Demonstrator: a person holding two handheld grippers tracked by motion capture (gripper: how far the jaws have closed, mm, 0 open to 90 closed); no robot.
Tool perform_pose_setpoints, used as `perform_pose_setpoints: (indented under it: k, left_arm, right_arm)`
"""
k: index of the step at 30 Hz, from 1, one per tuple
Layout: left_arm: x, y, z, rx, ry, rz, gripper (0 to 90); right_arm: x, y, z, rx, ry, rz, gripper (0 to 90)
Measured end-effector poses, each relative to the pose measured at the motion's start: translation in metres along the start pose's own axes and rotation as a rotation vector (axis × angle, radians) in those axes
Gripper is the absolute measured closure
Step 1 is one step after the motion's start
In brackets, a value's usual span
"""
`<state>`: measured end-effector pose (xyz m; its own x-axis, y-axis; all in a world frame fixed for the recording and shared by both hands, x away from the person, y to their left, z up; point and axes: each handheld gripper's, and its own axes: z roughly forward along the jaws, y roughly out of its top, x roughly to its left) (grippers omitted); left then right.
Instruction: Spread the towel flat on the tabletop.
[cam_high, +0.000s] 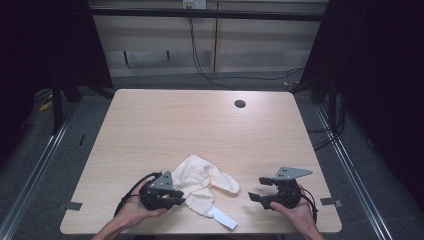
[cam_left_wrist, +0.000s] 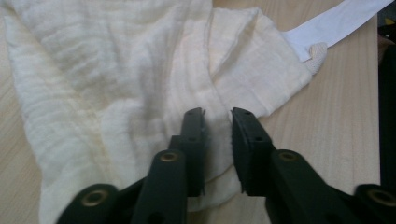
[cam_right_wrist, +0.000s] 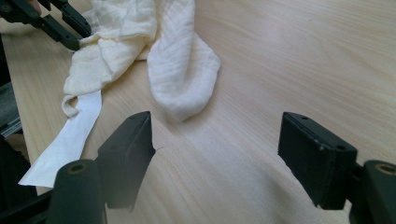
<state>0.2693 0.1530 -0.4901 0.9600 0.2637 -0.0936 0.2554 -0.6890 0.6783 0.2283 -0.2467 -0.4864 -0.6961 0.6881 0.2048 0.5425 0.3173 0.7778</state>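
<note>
Cloth (cam_left_wrist: 116, 84) under left tool (cam_left_wrist: 217, 119), jaws narrow, unpinched; right tool (cam_right_wrist: 215, 154) wide, near.

1 cream muslin cloth (cam_high: 200, 182) crumpled on the table, 1 white strip (cam_high: 222, 218) at its near end, 1 wooden table (cam_high: 200, 120), 1 round cable hole (cam_high: 240, 104), 2 handheld grippers: left gripper (cam_high: 176, 196), right gripper (cam_high: 259, 189)

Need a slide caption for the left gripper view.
Left gripper jaws narrowed over a fold of the cream cloth on the table.
</note>
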Motion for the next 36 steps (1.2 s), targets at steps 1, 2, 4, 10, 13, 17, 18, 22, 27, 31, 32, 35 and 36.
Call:
perform_pose_setpoints:
  k: [1,2,4,10,13,17,18,22,27,31,32,35,36]
  left_arm:
    - [0.001,0.0,-0.001,0.002,-0.001,-0.001,80.0]
    - [0.002,0.0,-0.002,-0.023,-0.005,-0.009,82.8]
    - [0.004,0.0,-0.004,-0.036,-0.013,-0.028,86.7]
    - [0.009,0.002,-0.015,-0.113,-0.033,-0.08,87.9]
    - [0.014,0.005,-0.025,-0.158,-0.016,-0.096,87.9]
    - [0.024,0.007,-0.041,-0.227,0.038,-0.127,87.9]
    - [0.026,0.007,-0.045,-0.241,0.049,-0.132,87.8]
    - [0.036,0.001,-0.058,-0.29,0.109,-0.164,87.9]
    - [0.043,-0.008,-0.06,-0.289,0.122,-0.198,87.9]
    - [0.044,-0.009,-0.06,-0.29,0.123,-0.204,87.8]
    - [0.044,-0.01,-0.061,-0.292,0.128,-0.205,87.8]
    - [0.046,-0.012,-0.062,-0.296,0.134,-0.217,87.8]
    - [0.047,-0.013,-0.063,-0.298,0.132,-0.224,87.8]
  right_arm:
    - [0.0,0.0,0.0,0.0,-0.002,-0.001,25.9]
    - [0.0,0.0,0.001,0.0,0.0,-0.002,25.9]
    - [0.001,0.0,0.001,-0.002,0.0,-0.005,25.9]
    - [0.002,0.001,0.003,0.0,0.011,-0.012,25.3]
    - [0.003,0.002,0.004,0.0,0.021,-0.015,27.0]
    - [0.004,0.004,0.003,-0.011,0.047,-0.029,38.4]
    - [0.004,0.004,0.001,-0.029,0.055,-0.028,43.8]
    - [0.009,0.007,0.002,-0.029,0.072,-0.05,50.9]
    - [0.02,0.018,0.018,0.005,0.076,-0.107,53.6]
    - [0.03,0.028,0.04,0.044,0.113,-0.154,56.8]
    - [0.032,0.029,0.046,0.055,0.123,-0.17,57.4]
    - [0.036,0.027,0.059,0.084,0.13,-0.19,56.7]
    - [0.036,0.026,0.061,0.094,0.128,-0.194,54.3]
